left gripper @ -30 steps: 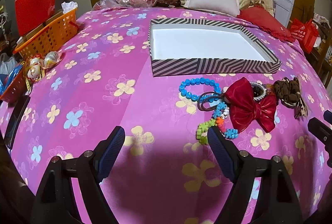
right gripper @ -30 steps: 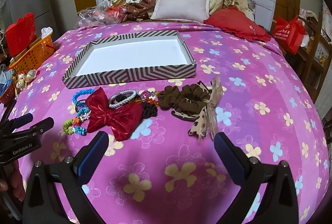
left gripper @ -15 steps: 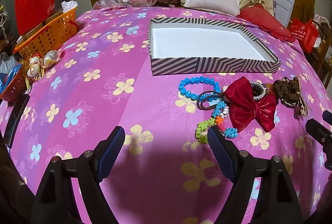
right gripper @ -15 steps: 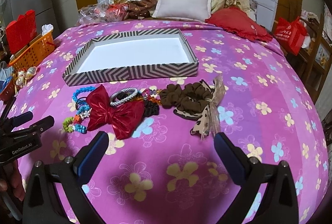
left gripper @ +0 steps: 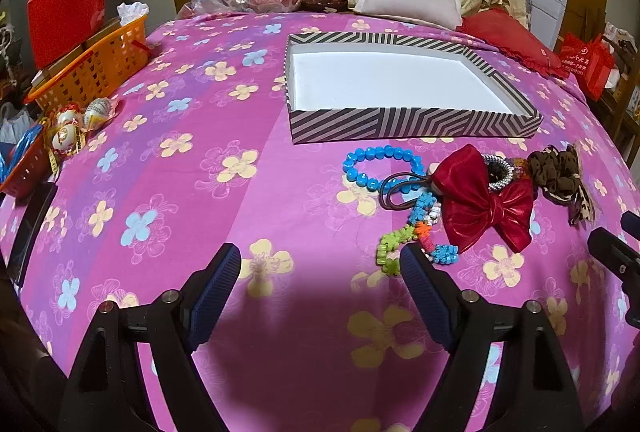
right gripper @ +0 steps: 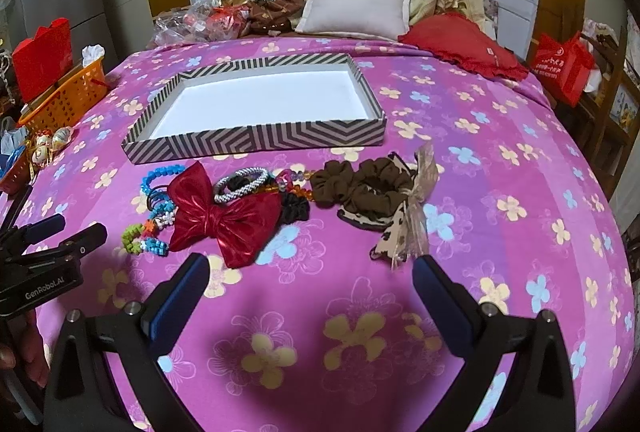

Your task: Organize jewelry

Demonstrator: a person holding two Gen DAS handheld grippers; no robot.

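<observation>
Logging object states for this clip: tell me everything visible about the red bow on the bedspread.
The red bow is a shiny, satin-like hair bow with two puffed loops and a cinched centre knot. It lies flat on the pink floral bedspread, in front of the empty striped box, untouched by either gripper. Its upper loop overlaps a dark hair tie; a silver beaded bracelet rests against its top edge, a black scrunchie sits at its right and colourful beaded bracelets at its left.
</observation>
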